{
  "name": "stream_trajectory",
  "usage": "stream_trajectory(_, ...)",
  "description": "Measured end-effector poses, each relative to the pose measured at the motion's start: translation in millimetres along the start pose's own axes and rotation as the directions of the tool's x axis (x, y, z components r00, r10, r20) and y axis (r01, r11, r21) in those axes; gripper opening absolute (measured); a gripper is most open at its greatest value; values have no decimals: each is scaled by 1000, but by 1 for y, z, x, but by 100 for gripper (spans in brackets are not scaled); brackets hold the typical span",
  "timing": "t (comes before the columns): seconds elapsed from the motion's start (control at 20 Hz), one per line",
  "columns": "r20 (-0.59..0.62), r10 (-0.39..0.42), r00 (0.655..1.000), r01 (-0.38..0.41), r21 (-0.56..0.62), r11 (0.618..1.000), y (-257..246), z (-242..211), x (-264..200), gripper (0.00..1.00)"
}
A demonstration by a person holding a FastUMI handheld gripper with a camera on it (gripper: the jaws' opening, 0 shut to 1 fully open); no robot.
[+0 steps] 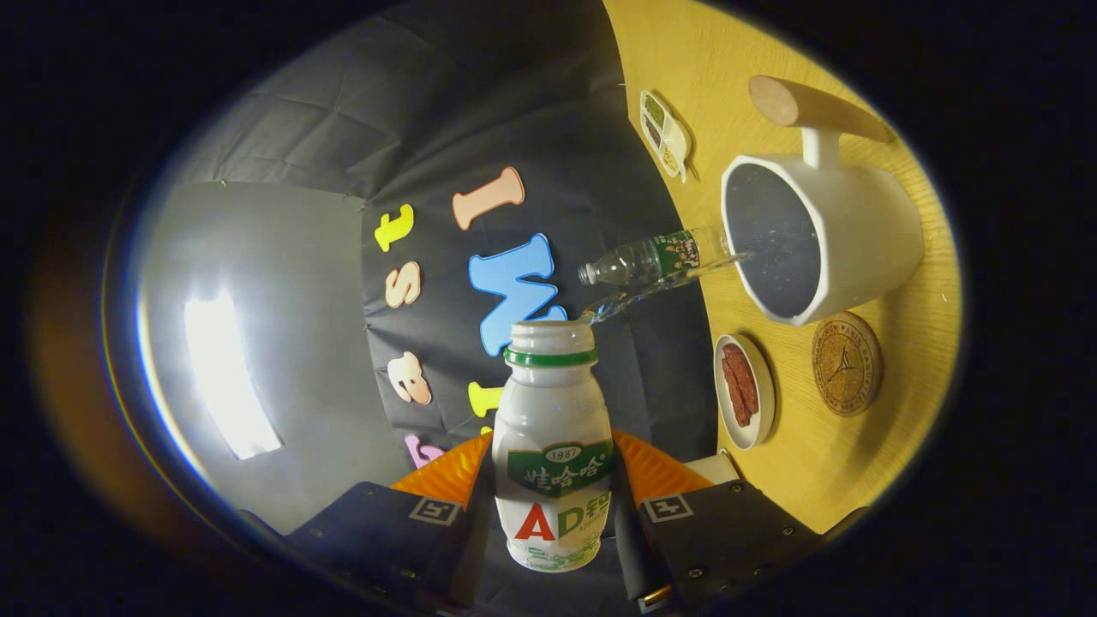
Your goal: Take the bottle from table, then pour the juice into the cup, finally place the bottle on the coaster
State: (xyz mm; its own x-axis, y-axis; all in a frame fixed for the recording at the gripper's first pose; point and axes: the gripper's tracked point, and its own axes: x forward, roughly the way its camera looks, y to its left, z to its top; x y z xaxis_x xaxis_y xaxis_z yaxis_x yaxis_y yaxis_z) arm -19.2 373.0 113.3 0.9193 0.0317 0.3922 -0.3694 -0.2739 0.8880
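Wooden table [857, 480] with cup [844, 236], coaster [847, 363], two dishes.

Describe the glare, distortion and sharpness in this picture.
Gripper view: fisheye bends the yellow wooden table edge; a bright glare patch washes out the grey wall; the white plastic bottle with green label, clamped in the tongs, is sharp; the white cup with wooden handle is well lit.

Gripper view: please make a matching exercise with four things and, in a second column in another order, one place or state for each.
Things:
1. white bottle
2. white cup
3. cork coaster
4. clear bottle

Places or states:
a. bare, beside the small dish
b. held between the jaws of the gripper, cap off
c. dark inside, wooden handle
d. between the white bottle's mouth and the cup

Pairs: 1-b, 2-c, 3-a, 4-d
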Motion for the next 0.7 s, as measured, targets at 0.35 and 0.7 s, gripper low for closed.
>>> stream_trajectory(0.35, 9, 3, 1000, -4, 30, 1000, -1, 3, 3, 63)
stream_trajectory(0.7, 18, 6, 1000, -7, 52, 999, -3, 5, 4, 63)
